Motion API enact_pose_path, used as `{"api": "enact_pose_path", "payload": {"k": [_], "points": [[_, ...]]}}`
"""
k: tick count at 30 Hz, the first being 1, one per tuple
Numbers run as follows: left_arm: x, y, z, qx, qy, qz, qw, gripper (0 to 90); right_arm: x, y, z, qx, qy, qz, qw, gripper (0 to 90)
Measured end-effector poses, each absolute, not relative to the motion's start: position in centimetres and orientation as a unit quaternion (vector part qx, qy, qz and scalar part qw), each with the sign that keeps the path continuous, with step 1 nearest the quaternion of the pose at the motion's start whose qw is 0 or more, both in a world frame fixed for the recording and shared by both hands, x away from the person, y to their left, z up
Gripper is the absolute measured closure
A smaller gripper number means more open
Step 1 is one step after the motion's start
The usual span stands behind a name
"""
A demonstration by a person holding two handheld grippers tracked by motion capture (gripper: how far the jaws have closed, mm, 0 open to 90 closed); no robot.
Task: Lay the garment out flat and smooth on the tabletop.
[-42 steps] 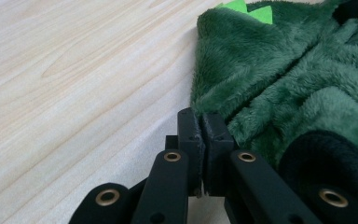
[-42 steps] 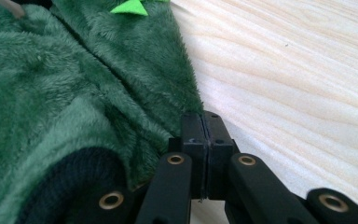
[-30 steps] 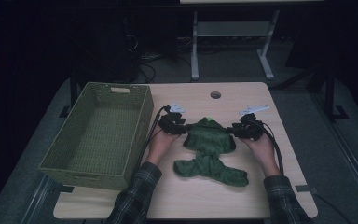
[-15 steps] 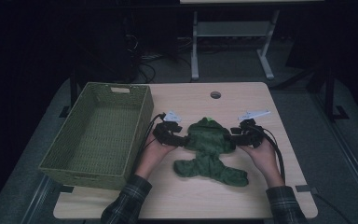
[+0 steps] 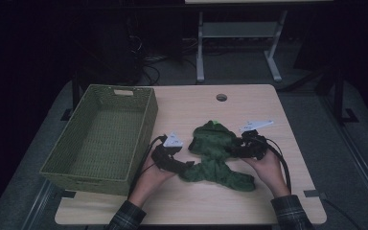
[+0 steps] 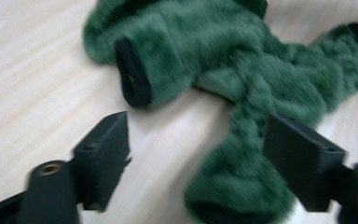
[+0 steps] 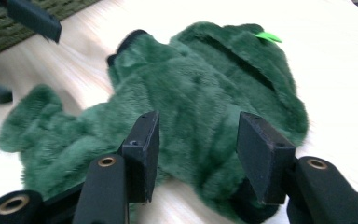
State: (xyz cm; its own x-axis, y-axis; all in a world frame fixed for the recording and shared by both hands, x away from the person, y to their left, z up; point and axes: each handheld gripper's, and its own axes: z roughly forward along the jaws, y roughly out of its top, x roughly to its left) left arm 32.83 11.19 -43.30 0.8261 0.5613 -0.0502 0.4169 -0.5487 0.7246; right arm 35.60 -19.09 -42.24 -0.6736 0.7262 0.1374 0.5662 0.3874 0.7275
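Left gripper view shows the left gripper with its jaws spread wide and just lately opening further, a furry sleeve end of the green fleece garment lying loose between them on the worktop, untouched by either pad. In the right gripper view the right gripper stands with jaws about half apart, the garment's thick body under and between them; whether the pads press the pile I cannot tell, though a gap seems to show. From the high view, the garment lies crumpled at the worktop's middle, the left gripper at its 9 o'clock and the right gripper at its 3 o'clock, one on each flank, probably so the cloth can be spread or folded evenly. The green woven basket sits at 9 o'clock beyond the left hand, close enough to crowd an outward swing. Bare worktop stretches toward 12 o'clock and along the near edge at 6 o'clock, leaving room there.
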Motion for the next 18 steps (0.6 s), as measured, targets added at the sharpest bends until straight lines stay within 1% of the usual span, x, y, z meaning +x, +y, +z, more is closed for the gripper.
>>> {"api": "enact_pose_path", "payload": {"k": [4, 8, 15, 18], "points": [[31.4, 11.6, -44.0, 0.877, 0.279, 0.092, 0.381, 14.8, 34.9, -18.5, -41.9, 0.382, 0.827, 0.401, 0.1, 48.9], [29.9, 12.3, -44.6, 0.879, 0.278, 0.1, 0.375, 12.6, 34.2, -17.8, -41.9, 0.371, 0.83, 0.404, 0.101, 49.0], [27.4, 13.5, -45.4, 0.876, 0.282, 0.101, 0.378, 12.5, 33.6, -16.3, -42.2, 0.359, 0.835, 0.409, 0.084, 52.2], [26.4, 13.8, -46.0, 0.885, 0.273, 0.109, 0.362, 12.5, 33.3, -15.7, -42.2, 0.353, 0.837, 0.411, 0.079, 53.7]]}}
